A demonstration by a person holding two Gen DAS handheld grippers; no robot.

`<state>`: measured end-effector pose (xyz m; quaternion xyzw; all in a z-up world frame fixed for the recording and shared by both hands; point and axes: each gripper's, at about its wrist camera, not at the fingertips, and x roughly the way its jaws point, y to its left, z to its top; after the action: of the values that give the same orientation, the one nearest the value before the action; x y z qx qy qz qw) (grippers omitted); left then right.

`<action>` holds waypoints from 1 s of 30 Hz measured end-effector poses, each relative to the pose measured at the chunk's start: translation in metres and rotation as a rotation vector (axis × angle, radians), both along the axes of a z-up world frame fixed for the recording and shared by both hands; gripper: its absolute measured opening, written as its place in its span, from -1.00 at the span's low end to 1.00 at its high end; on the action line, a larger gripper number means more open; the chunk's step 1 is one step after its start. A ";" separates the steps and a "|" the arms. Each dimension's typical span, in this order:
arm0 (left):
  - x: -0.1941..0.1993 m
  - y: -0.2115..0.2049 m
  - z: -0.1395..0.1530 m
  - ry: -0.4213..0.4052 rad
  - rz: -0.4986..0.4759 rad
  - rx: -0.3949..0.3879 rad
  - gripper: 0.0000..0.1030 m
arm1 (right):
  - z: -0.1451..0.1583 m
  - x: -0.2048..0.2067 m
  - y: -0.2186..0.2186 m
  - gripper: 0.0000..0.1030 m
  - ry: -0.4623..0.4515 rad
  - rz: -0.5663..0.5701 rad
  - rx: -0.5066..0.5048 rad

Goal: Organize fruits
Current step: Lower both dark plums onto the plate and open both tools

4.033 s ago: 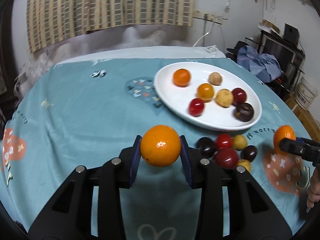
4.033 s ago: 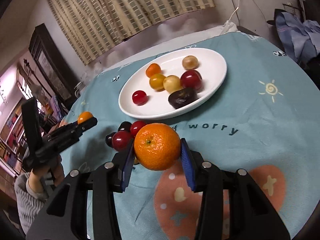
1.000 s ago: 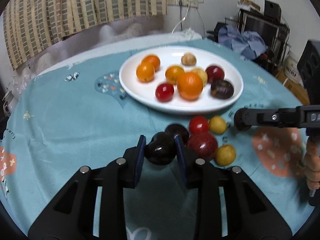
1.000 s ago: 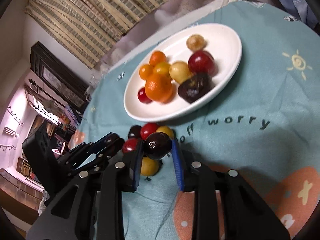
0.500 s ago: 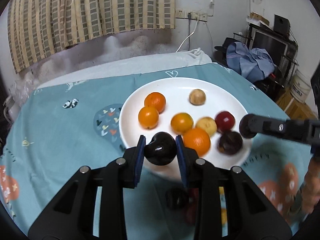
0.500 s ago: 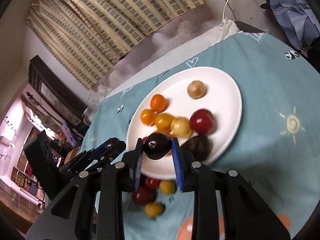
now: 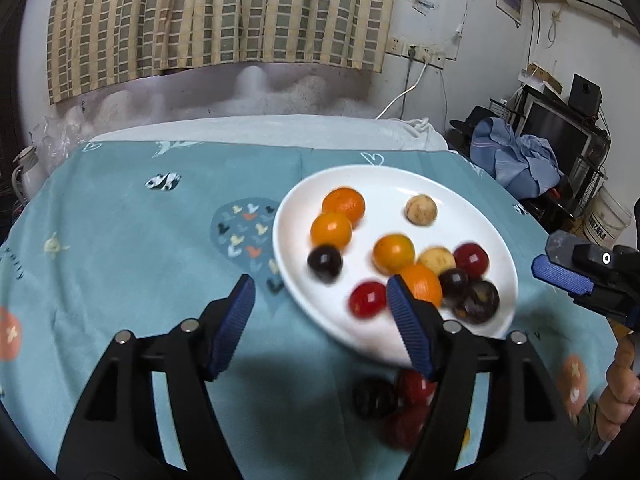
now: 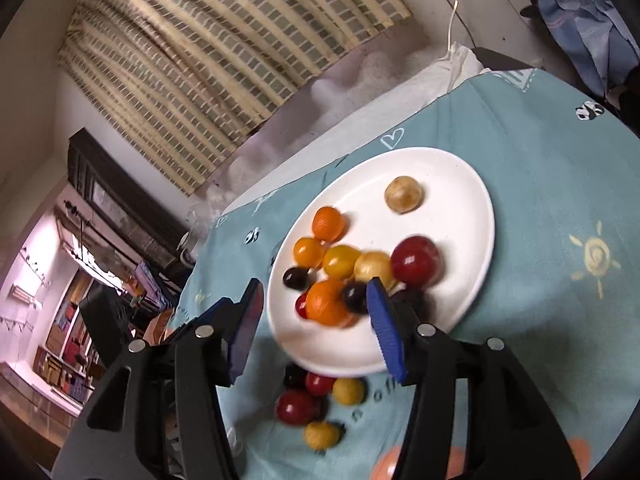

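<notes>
Above the white plate (image 7: pixel 492 236), both the left gripper (image 7: pixel 320 308) and right gripper (image 8: pixel 314 312) hang with jaws apart, empty. Dark plums (image 7: pixel 325 263) and oranges (image 7: pixel 344 204) sit on it; more fruits (image 8: pixel 298 406) lie on the teal-clothed surface (image 7: pixel 120 240) at lower centre.

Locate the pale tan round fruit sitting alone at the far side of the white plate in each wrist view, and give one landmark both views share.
Left wrist: the tan fruit sits right of centre, in the far part of the white plate, apart from the other fruit.
Right wrist: the tan fruit sits right of centre, near the plate's far edge.
Shared landmark: the big red fruit lies nearer the cameras than it in both.
</notes>
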<state>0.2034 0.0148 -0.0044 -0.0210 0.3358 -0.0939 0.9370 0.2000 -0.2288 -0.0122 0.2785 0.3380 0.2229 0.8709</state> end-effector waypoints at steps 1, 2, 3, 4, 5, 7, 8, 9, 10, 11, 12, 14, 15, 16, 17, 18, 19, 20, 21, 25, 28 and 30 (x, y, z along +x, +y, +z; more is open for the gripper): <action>-0.006 0.000 -0.002 0.004 -0.004 0.004 0.39 | -0.002 -0.005 0.000 0.13 0.006 0.003 -0.002; -0.016 -0.002 -0.004 0.008 -0.010 0.016 0.39 | -0.005 -0.011 0.000 0.18 0.016 0.006 0.008; -0.023 -0.003 -0.006 0.009 -0.013 0.027 0.40 | -0.008 -0.015 -0.001 0.19 0.025 0.003 0.017; -0.031 -0.006 -0.008 0.010 -0.019 0.044 0.43 | -0.012 -0.019 -0.002 0.19 0.037 0.000 0.023; -0.038 -0.009 -0.010 0.008 -0.027 0.061 0.45 | -0.016 -0.022 -0.002 0.19 0.052 0.000 0.027; -0.054 -0.016 -0.011 -0.008 -0.046 0.094 0.57 | -0.024 -0.027 -0.002 0.19 0.085 0.004 0.031; -0.061 -0.021 -0.012 -0.019 -0.056 0.110 0.59 | -0.027 -0.029 -0.003 0.19 0.096 0.002 0.030; -0.065 -0.024 -0.012 -0.025 -0.062 0.118 0.60 | -0.029 -0.030 -0.003 0.19 0.108 0.001 0.029; -0.068 -0.028 -0.012 -0.031 -0.072 0.127 0.60 | -0.030 -0.031 -0.004 0.19 0.113 0.002 0.031; -0.070 -0.032 -0.013 -0.034 -0.081 0.135 0.60 | -0.030 -0.030 -0.004 0.20 0.115 0.003 0.036; -0.070 -0.035 -0.014 -0.034 -0.087 0.146 0.60 | -0.029 -0.029 -0.005 0.20 0.117 0.002 0.042; -0.068 -0.040 -0.020 -0.021 -0.091 0.173 0.60 | -0.029 -0.029 -0.007 0.20 0.121 0.002 0.050; -0.067 -0.042 -0.022 -0.011 -0.091 0.181 0.60 | -0.029 -0.028 -0.008 0.20 0.125 0.001 0.057; -0.065 -0.042 -0.025 0.000 -0.093 0.184 0.60 | -0.030 -0.028 -0.009 0.20 0.130 0.000 0.064; -0.064 -0.042 -0.028 0.012 -0.096 0.183 0.60 | -0.030 -0.027 -0.010 0.20 0.133 0.001 0.068; -0.062 -0.043 -0.030 0.019 -0.097 0.185 0.60 | -0.031 -0.027 -0.011 0.20 0.140 0.002 0.072; -0.061 -0.043 -0.031 0.024 -0.096 0.191 0.61 | -0.032 -0.027 -0.012 0.20 0.143 0.002 0.075; -0.060 -0.043 -0.033 0.030 -0.093 0.200 0.66 | -0.033 -0.027 -0.012 0.20 0.148 0.002 0.076; -0.060 -0.042 -0.034 0.032 -0.089 0.206 0.76 | -0.034 -0.027 -0.012 0.20 0.151 0.003 0.076; -0.067 -0.025 -0.029 0.026 -0.042 0.217 0.80 | -0.034 -0.027 -0.012 0.20 0.153 0.003 0.079; -0.079 -0.007 -0.030 0.024 -0.001 0.243 0.79 | -0.034 -0.027 -0.011 0.20 0.152 0.006 0.087; -0.084 0.001 -0.035 0.039 -0.001 0.228 0.79 | -0.034 -0.028 -0.010 0.20 0.151 0.013 0.087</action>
<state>0.1197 0.0160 -0.0393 0.0840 0.3626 -0.0549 0.9265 0.1723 -0.2388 -0.0460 0.3301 0.3945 0.2214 0.8285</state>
